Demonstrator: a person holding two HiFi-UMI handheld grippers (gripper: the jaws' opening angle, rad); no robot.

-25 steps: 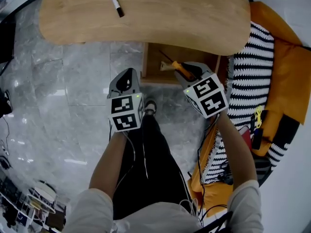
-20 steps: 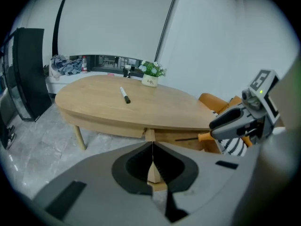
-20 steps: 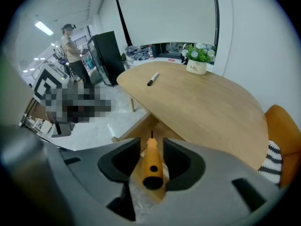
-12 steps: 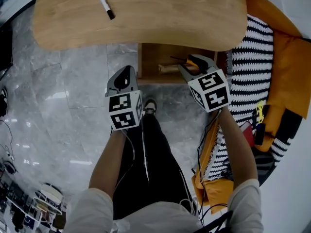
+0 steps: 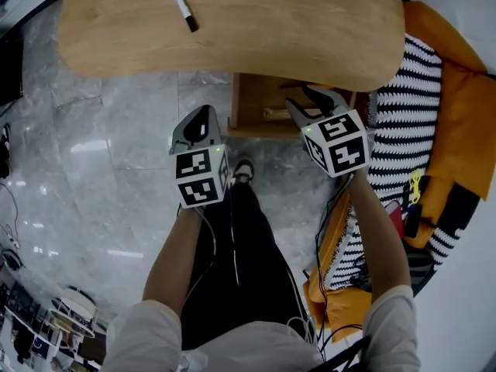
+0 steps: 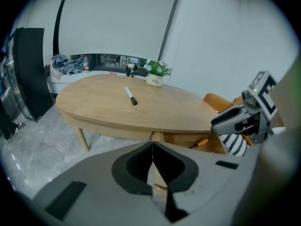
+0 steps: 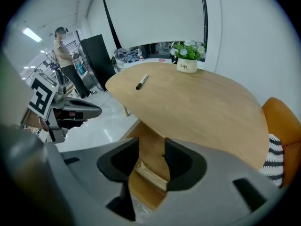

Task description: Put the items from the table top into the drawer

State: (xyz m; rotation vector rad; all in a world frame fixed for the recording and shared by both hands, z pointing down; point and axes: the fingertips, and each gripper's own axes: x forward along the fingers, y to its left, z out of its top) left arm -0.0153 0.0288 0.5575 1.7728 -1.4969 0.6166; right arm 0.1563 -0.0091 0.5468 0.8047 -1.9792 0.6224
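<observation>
A black-and-white marker (image 5: 184, 8) lies on the oval wooden table (image 5: 310, 22); it also shows as the marker (image 6: 130, 96) and the marker (image 7: 142, 81). Under the table's edge the drawer (image 5: 235, 103) stands pulled out. An orange-handled screwdriver (image 6: 202, 142) lies in it, beside a pale wooden piece (image 7: 150, 175). My right gripper (image 5: 310, 101) hangs over the drawer; its jaws are wide apart, closing slightly, with nothing between them (image 7: 151, 149). My left gripper (image 5: 203, 118) hovers over the floor left of the drawer, shut and empty (image 6: 152, 149).
A small white flowerpot (image 6: 155, 79) stands at the table's far edge. An orange chair with a striped cushion (image 5: 407, 91) sits right of the drawer. Grey marble floor (image 5: 116, 146) lies to the left. A person (image 7: 62, 51) stands far off.
The right gripper's jaws opened and let go of the orange-handled screwdriver, which now lies in the drawer. That gripper shifted a little toward the table. The left gripper stayed put.
</observation>
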